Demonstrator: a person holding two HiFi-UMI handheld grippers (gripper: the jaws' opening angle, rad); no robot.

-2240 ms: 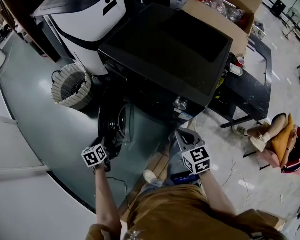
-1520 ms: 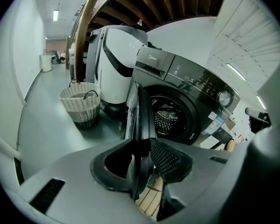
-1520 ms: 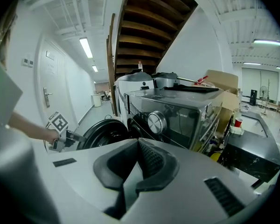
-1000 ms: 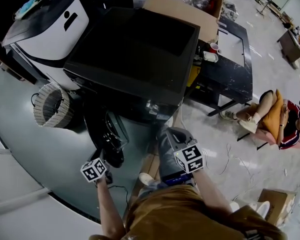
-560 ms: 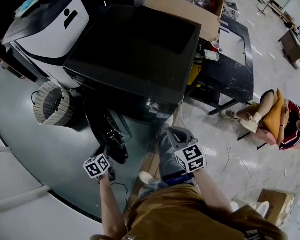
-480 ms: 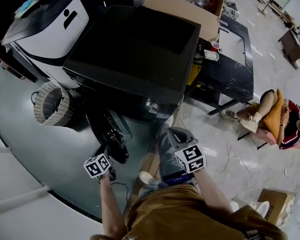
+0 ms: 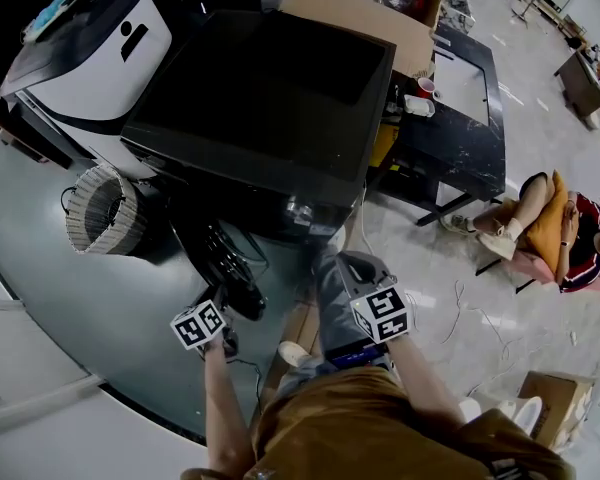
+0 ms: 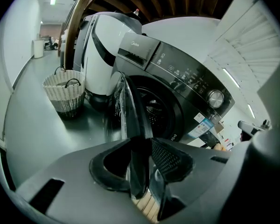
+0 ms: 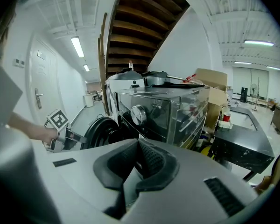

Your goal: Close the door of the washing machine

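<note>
– Rubber pads on your left tongs [image 8: 147, 161]: pressing on anything?

– No. Their jaws have just been opening. The edge of the door [image 8: 128, 104] stands between them, with a sliver of floor showing between it and the right-hand pad. My left forearm [image 7: 215, 398] reaches straight out from my body, and the tongs point steeply down along that edge.

– And the right tongs [image 9: 140, 164]?

– Closed, pads together, nothing in them. My right forearm [image 7: 420, 378] holds them out ahead of me, tilted down a little. They are off to the right of the door and apart from it.

– Where does the door stand?

– Swung out from the front of the washing machine [image 8: 186, 85], edge toward me, with the drum opening [image 8: 154, 113] bare behind it.

– Further off?

– A wicker basket [image 8: 65, 92] sits on the floor left of the machine, with a white appliance [image 8: 100, 55] just beyond it.
</note>
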